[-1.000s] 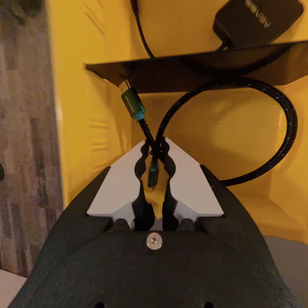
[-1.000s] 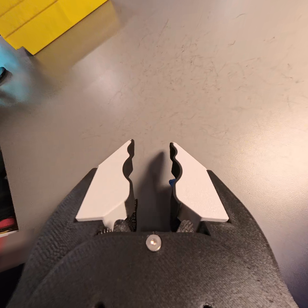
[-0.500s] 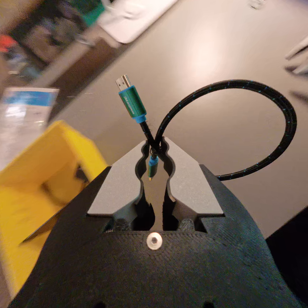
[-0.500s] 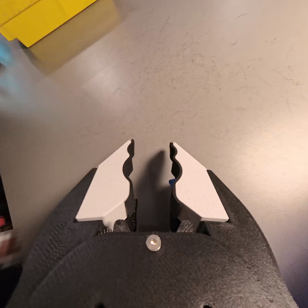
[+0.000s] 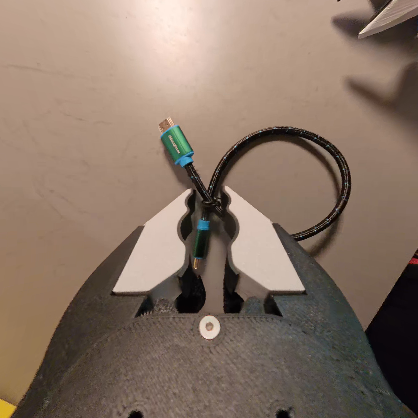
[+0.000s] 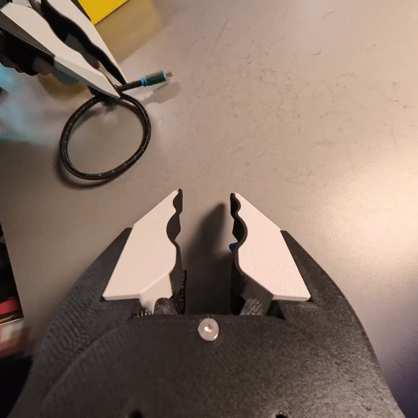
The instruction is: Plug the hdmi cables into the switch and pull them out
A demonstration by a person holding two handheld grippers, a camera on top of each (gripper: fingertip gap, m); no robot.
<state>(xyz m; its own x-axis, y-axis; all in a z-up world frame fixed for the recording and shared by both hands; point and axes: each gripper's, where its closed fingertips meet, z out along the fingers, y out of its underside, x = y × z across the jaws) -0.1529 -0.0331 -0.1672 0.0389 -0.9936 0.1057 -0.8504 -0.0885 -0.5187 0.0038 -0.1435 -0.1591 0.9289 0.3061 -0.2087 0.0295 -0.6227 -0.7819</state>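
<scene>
A short black braided HDMI cable [image 5: 339, 181] is tied into a loop. It has a green plug [image 5: 176, 144] on one end and a second green plug [image 5: 201, 243] hanging between my fingers. My left gripper [image 5: 209, 192] is shut on the cable where the loop crosses and holds it over the grey table. In the right wrist view the left gripper [image 6: 117, 92] sits at the upper left, with the cable loop [image 6: 144, 126] and one plug [image 6: 156, 78] near the table. My right gripper [image 6: 204, 192] is open and empty above the table. No switch is in view.
A yellow bin [image 6: 108, 9] stands behind the left gripper, and its corner shows in the left wrist view [image 5: 5, 411]. The scratched grey table [image 6: 294, 113] spreads ahead. The right gripper's white finger [image 5: 384, 20] shows blurred at the top right. The table edge is at the left [image 6: 9, 248].
My left gripper has carried the cable out of the yellow bin and swung over the table, into the right wrist view. My right gripper has stayed open and nearly still.
</scene>
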